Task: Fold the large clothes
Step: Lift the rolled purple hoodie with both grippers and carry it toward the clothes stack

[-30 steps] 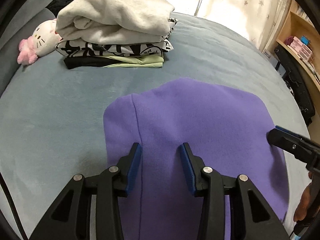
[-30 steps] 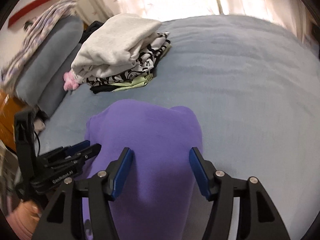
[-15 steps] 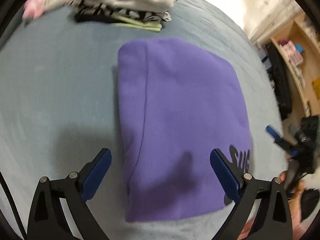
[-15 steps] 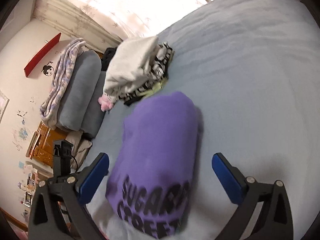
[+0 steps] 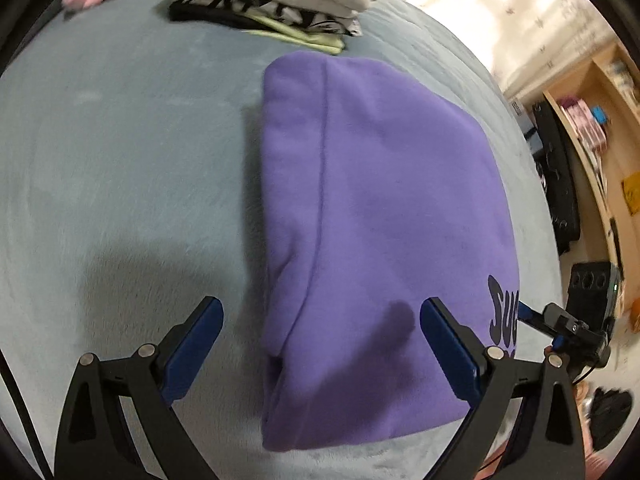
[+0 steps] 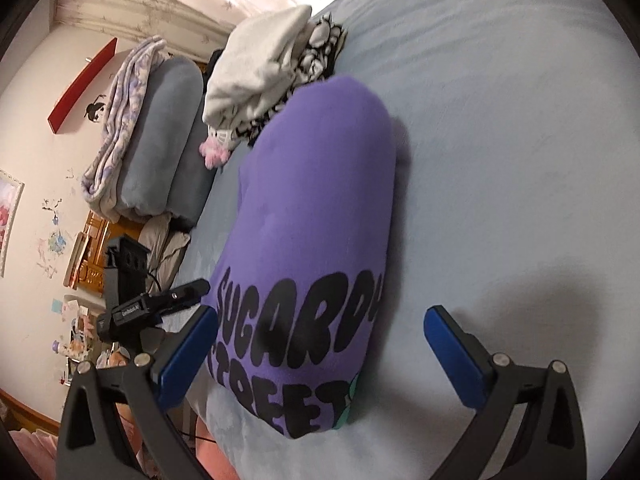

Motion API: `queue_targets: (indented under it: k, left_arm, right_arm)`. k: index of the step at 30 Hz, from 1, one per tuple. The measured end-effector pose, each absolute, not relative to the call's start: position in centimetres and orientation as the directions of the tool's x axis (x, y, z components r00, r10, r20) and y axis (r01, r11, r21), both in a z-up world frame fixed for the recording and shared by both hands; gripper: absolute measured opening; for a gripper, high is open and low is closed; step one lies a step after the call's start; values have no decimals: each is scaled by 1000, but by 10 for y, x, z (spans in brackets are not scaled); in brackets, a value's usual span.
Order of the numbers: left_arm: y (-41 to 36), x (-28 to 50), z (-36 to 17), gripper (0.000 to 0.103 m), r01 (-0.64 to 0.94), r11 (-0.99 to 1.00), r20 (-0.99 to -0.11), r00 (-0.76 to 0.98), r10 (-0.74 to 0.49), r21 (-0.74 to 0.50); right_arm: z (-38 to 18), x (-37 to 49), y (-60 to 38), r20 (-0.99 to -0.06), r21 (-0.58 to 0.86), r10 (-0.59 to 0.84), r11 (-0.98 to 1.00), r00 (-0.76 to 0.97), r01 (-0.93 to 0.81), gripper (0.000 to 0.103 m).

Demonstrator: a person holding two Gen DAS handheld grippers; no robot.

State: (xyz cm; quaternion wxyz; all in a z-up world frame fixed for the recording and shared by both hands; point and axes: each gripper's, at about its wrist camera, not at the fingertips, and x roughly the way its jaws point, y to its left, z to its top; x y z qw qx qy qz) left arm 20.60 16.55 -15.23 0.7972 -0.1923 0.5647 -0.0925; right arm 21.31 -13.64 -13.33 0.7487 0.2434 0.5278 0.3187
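From where I sit the purple sweatshirt [image 5: 380, 220] looks finished: it lies as a compact folded block near the middle of the grey bed [image 5: 120, 168], its far edge just short of the stack of folded clothes [image 5: 280, 4] toward the bed's far left corner. I judge the only step left is moving it onto that stack or fetching another garment. My left gripper [image 5: 320, 344] hangs above the block's near end, jaws spread wide, pinching nothing. My right gripper [image 6: 320, 360] is equally wide apart over the printed end, empty, touching no cloth.
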Motion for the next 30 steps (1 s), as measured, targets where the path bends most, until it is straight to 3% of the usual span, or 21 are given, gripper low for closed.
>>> queue_targets:
  k: [15, 20, 30]
  left_arm:
    - [166, 233, -179, 98, -47, 894, -856, 312, -411, -446]
    - [173, 238, -190, 103, -46, 882, -848, 302, -435, -469]
    - [203, 250, -221, 103, -21, 803, -783, 240, -575, -596]
  right_arm:
    - [-164, 240, -101, -630, 730, 764, 644, 140, -229, 103]
    - [-175, 252, -95, -607, 760, 786, 617, 117, -204, 103]
    - [-192, 270, -81, -563, 808, 826, 560, 39, -186, 103]
